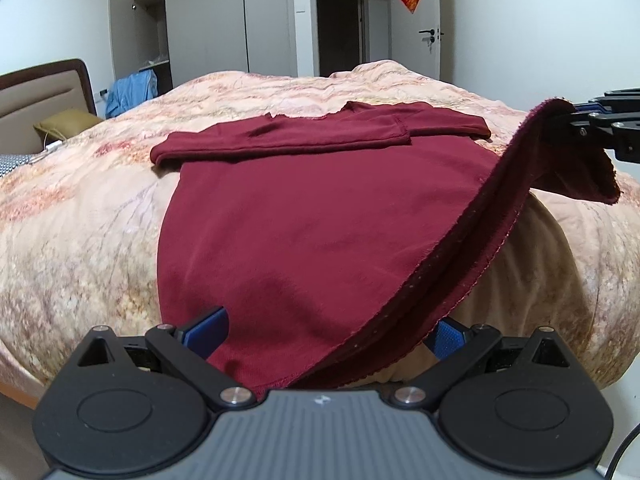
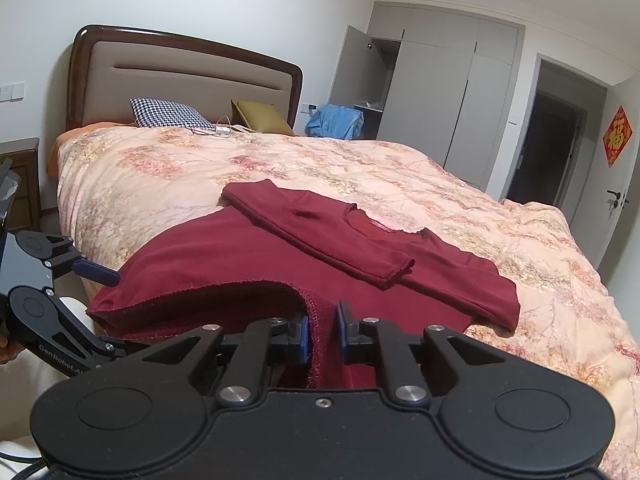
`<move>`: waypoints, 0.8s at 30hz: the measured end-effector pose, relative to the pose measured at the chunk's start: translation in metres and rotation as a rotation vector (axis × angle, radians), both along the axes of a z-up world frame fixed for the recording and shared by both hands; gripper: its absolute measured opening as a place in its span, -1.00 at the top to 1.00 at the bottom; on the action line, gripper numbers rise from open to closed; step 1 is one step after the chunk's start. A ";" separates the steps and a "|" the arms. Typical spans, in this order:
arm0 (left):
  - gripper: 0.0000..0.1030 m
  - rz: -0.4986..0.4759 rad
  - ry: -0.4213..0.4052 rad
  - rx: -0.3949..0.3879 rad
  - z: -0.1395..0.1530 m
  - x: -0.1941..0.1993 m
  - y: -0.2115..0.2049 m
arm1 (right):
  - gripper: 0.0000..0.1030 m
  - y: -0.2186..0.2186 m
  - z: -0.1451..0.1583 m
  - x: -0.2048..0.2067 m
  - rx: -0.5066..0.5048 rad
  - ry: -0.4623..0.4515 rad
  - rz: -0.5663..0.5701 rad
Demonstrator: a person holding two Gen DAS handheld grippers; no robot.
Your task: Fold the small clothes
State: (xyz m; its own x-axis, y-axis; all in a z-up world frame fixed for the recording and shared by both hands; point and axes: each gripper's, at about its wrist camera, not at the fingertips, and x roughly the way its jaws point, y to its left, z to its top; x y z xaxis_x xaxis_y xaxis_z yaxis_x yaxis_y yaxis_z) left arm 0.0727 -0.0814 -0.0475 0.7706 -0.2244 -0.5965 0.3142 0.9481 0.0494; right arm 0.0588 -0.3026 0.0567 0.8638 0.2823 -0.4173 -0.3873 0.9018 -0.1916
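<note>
Your right gripper [image 2: 322, 334] had its jaws nearly closed on the hem corner of the dark red shirt [image 1: 320, 216], the pinched cloth standing between the blue pads [image 2: 305, 338] and held clear of the bed [image 2: 160, 168]. Seen from your left wrist, that raised corner hung at 3 o'clock, a taut band of hem running from it down toward 6 o'clock. Your left gripper [image 1: 326, 334] had its jaws spread wide, one blue pad [image 1: 206, 334] resting on or just above the shirt at the near left hem and the other just beside the lifted band; they gripped nothing. The shirt lay spread on the floral quilt [image 1: 80, 240] near the foot of the bed, both sleeves [image 1: 280, 136] folded across the chest at 12 o'clock. Two pillows, one checked [image 2: 168, 114] and one olive [image 2: 260, 116], sat against the headboard [image 2: 188, 76] in the right wrist view. A blue garment [image 2: 336, 120] was heaped by the open wardrobe [image 2: 424, 92].
</note>
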 end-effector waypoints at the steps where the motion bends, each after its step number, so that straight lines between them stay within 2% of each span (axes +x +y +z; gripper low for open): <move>1: -0.99 0.003 0.001 0.002 0.000 0.000 0.000 | 0.72 0.000 0.000 -0.001 0.000 0.001 0.000; 6: -0.98 0.031 -0.019 0.013 0.001 -0.003 0.003 | 0.72 0.000 0.001 -0.002 -0.003 -0.001 -0.004; 10: -0.75 0.031 -0.036 0.032 -0.001 -0.009 0.008 | 0.72 -0.001 0.003 -0.003 -0.001 -0.010 -0.012; 17: -0.50 0.059 -0.084 0.140 -0.009 -0.016 0.015 | 0.77 -0.008 0.014 -0.009 0.034 -0.047 -0.026; 19: -0.22 0.063 -0.108 0.158 -0.008 -0.018 0.017 | 0.77 -0.010 0.017 -0.009 0.034 -0.052 -0.030; 23: 0.18 0.048 -0.154 0.202 -0.004 -0.023 0.020 | 0.77 -0.011 0.016 -0.013 0.027 -0.048 -0.039; 24: 0.43 0.035 -0.163 0.210 -0.002 -0.025 0.021 | 0.77 -0.010 0.015 -0.014 0.022 -0.046 -0.042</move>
